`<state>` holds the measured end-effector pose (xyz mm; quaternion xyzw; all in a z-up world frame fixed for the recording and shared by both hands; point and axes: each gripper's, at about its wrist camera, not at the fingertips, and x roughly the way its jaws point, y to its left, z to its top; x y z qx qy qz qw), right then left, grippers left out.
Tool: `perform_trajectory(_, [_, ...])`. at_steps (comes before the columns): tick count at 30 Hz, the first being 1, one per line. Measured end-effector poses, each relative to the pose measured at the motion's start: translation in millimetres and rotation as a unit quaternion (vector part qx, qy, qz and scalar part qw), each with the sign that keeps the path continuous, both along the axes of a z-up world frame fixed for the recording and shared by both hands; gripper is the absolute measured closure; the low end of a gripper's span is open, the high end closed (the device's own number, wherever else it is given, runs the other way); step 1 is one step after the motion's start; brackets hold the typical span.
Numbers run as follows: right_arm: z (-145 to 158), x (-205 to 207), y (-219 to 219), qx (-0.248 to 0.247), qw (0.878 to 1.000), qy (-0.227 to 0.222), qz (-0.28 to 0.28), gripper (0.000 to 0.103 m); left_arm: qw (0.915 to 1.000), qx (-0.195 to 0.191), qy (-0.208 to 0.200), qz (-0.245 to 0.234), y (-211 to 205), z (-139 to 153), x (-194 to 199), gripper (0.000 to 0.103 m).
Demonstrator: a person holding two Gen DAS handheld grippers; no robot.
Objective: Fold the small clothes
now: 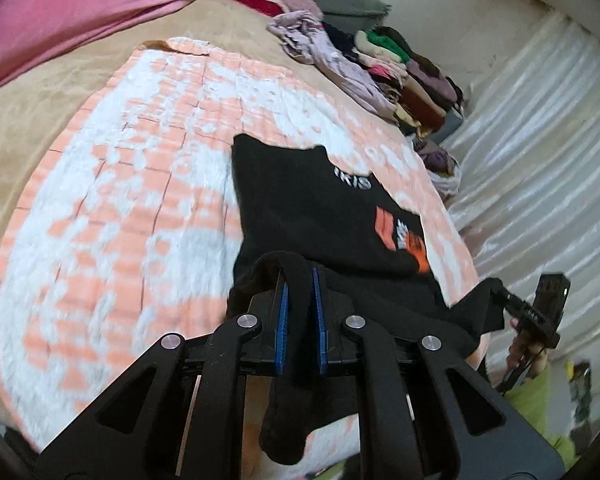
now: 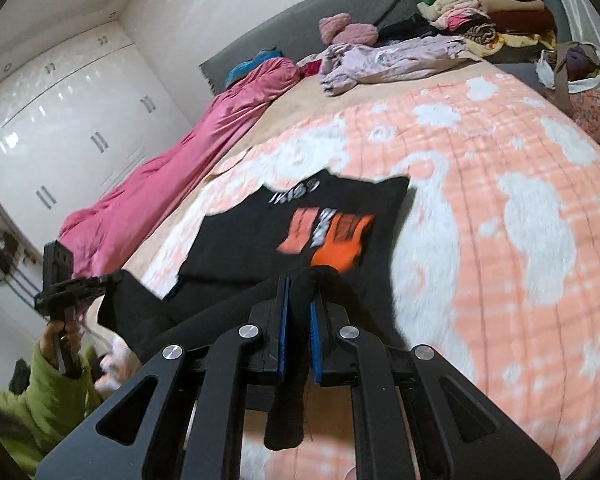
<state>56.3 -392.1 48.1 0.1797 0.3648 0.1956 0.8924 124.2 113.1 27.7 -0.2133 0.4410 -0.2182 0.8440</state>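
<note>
A small black top with an orange and white print [image 1: 308,216] [image 2: 300,228] lies partly spread on the peach and white blanket [image 1: 120,200] [image 2: 500,208]. My left gripper [image 1: 300,276] is shut on a fold of its near hem, which hangs down between the blue pads [image 1: 282,320]. My right gripper [image 2: 300,280] is shut on the other corner of the hem. In the left wrist view the right gripper [image 1: 540,304] holds the cloth at the right edge. In the right wrist view the left gripper [image 2: 72,284] shows at the left.
A pink duvet [image 1: 80,4] [image 2: 180,160] lies along the far side of the bed. Lilac clothes [image 2: 380,60] and a stack of folded clothes [image 1: 412,72] [image 2: 492,12] sit near the grey headboard [image 2: 340,12]. White wardrobes [image 2: 60,120] and a curtain [image 1: 540,140] flank the bed.
</note>
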Motion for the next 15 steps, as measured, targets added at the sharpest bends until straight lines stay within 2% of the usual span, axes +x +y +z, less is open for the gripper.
perform_trajectory(8, [-24.9,62.0,-18.2,0.000,0.998,0.041,-0.051,0.095,0.9984,0.016,0.036,0.040,-1.3,-31.1,59.9,0.098])
perform_trajectory(11, [-37.9,78.6,-17.8,-0.013,0.997,0.056,-0.060,0.095,0.9975,0.029,0.044,0.047,-2.6,-42.5,71.7,0.098])
perform_trajectory(15, [-55.2,96.8,-18.0,-0.023,0.994,0.078,-0.071,0.094,0.9969,0.025,0.052,0.053,1.2,-54.5,80.3,0.098])
